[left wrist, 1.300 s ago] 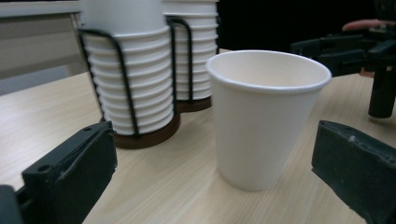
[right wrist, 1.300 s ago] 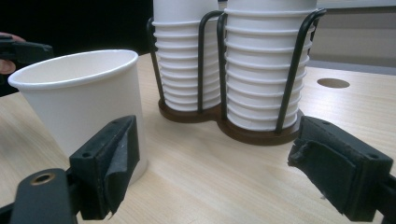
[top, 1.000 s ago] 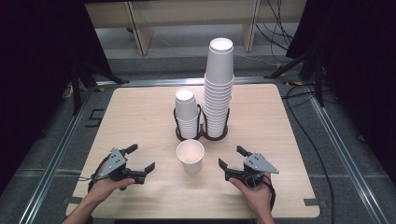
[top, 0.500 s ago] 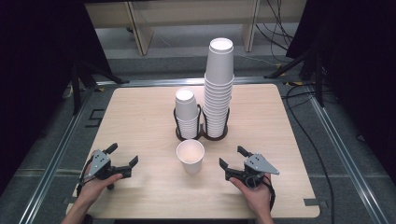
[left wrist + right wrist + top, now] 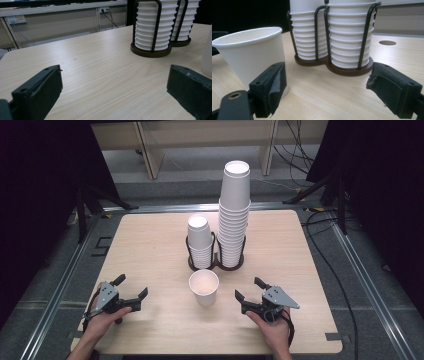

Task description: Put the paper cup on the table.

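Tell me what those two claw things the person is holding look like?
The left gripper and right gripper are black, each with two chunky jaws shaped like a fork. Each carries a grey three-cornered plate on top. A black cable trails from the right one. No sleeves show on the forearms.

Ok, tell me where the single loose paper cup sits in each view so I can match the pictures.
High view: the loose cup stands upright at centre, near the table's front, just in front of the cup rack.
Left gripper view: a white sliver of the cup at the right edge.
Right gripper view: large at left, behind the left jaw.
Shared landmark: the black wire rack holding two cup stacks.
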{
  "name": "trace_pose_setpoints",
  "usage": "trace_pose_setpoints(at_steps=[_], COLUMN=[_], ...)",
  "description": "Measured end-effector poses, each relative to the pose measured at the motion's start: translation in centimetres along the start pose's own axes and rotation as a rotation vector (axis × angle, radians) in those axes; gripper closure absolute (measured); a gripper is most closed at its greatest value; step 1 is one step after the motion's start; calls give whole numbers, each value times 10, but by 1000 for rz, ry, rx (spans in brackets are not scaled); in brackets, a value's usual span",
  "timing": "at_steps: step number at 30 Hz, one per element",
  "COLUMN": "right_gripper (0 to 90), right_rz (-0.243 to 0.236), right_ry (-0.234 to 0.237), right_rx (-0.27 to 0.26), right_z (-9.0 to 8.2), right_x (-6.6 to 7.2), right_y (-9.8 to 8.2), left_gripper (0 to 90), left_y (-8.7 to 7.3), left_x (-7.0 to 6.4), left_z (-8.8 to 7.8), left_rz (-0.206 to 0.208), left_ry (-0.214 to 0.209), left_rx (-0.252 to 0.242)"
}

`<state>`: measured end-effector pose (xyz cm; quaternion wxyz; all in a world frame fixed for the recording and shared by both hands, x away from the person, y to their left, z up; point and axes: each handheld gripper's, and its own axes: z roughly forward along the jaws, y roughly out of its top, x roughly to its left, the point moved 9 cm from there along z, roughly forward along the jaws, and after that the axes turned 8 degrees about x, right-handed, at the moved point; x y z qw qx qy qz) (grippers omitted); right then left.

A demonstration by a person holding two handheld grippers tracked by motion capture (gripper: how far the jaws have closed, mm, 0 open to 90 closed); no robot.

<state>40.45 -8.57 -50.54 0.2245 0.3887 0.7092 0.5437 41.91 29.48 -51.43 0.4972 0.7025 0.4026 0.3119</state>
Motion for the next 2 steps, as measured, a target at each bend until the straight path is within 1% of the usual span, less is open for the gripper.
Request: trace_pose_setpoints(at_steps=[1, 2], right_gripper=[146, 147], right_rz=[0, -6], right_ry=[-7, -12], right_rx=[3, -3], right_z=[-1, -1], right_x=[-1, -2], right_y=[0, 0], left_gripper=[0, 0], left_y=[2, 2], left_x=[-1, -1], left_z=[2, 2], left_rz=[6, 6], left_ry=[-10, -10], left_rx=[-25, -25])
